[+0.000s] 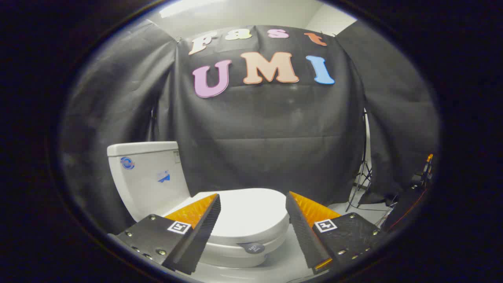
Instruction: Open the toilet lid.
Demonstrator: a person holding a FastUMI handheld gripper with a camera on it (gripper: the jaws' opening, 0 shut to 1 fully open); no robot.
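Note:
A white toilet stands just ahead of me, its lid [245, 214] lying flat and closed over the bowl. The white tank [147, 177] rises behind the lid on the left, with blue stickers on its front. My gripper [253, 198] hovers above the lid's front part, fingers wide apart and nothing between them. The left finger [204, 220] covers the lid's left side, the right finger [302, 226] sits off its right edge. A small dark round tag [251, 247] shows on the seat's front rim.
Black cloth walls close the booth behind and beside the toilet. A thin stand with tripod legs [363, 173] stands at the right by the cloth, with dark equipment and cables [412, 196] further right. Pale floor [283, 263] lies around the bowl.

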